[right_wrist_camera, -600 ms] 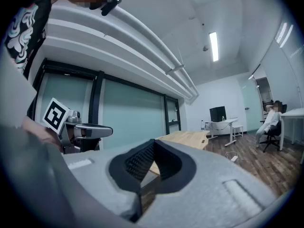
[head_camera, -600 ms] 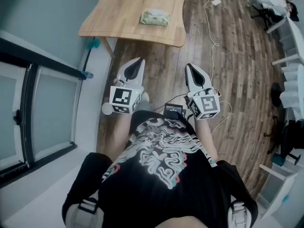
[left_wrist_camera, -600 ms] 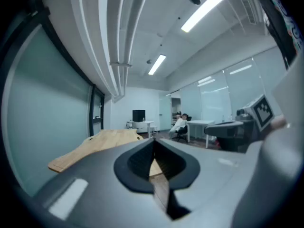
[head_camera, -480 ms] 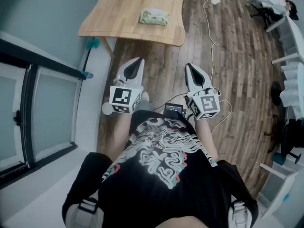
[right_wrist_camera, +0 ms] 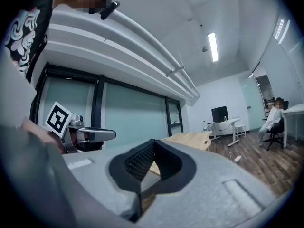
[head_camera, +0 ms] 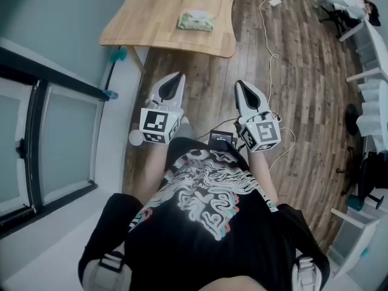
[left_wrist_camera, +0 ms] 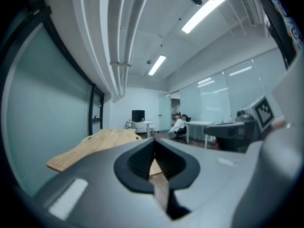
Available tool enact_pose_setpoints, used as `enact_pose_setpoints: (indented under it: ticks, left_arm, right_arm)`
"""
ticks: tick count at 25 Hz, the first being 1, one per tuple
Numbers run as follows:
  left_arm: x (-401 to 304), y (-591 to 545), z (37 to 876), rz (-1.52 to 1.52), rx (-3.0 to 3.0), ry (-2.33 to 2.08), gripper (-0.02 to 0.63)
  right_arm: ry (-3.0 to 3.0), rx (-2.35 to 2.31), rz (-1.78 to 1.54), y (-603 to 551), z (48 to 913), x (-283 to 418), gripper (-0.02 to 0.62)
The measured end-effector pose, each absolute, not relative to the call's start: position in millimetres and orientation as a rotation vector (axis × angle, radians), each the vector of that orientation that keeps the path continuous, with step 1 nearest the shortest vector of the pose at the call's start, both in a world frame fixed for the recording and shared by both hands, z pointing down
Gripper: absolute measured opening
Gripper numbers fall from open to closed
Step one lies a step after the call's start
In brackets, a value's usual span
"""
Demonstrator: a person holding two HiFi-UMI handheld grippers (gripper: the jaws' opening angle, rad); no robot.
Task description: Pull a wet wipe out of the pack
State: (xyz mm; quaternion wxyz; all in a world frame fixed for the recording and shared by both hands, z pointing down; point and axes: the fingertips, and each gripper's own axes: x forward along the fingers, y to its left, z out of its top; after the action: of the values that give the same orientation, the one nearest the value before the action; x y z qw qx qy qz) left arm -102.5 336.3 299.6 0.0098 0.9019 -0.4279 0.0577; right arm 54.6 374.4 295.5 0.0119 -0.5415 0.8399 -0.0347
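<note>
Two-handed stance: tools level, side by side in front of the torso, aimed toward the table.
Left gripper (head_camera: 179, 76): jaws clenched tip to tip, nothing between them.
Right gripper (head_camera: 237, 82): jaws pressed together the same way, empty.
Wet wipe pack (head_camera: 196, 20): pale green, lying flat on the wooden table (head_camera: 151, 23), towards its near edge, well apart from both grippers, untouched.
Floor (head_camera: 303, 102): dark wood planks.
White cable (head_camera: 267, 29): trailing over the planks just right of the table, adapter at its far end.

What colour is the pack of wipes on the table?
Pale green; the wet wipe pack shows best in the head view.
</note>
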Motion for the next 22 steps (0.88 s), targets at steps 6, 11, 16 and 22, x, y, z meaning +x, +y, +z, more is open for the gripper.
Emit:
enact_pose_setpoints:
  ticks: [6, 11, 16, 22]
  left_arm:
    - [-94.2, 340.2, 302.1, 0.162, 2.814, -1.300, -0.009]
    - [-90.0, 333.6, 302.4, 0.143, 2.811, -1.269, -0.009]
    - [-87.8, 317.7, 304.7, 0.099, 2.784, -1.236, -0.009]
    - [-87.3, 275.7, 317.0, 0.160, 2.761, -1.305, -0.009]
  right_arm:
    - [2.627, -1.663, -0.112, 380.4, 295.8, 58.4, -0.002]
    - [2.622, -1.674, -0.152, 372.5, 303.8, 64.8, -0.002]
    - [2.625, -1.696, -0.163, 355.5, 310.0, 72.4, -0.002]
    - [2.651, -1.691, -0.178, 318.1, 319.1, 77.3, -0.002]
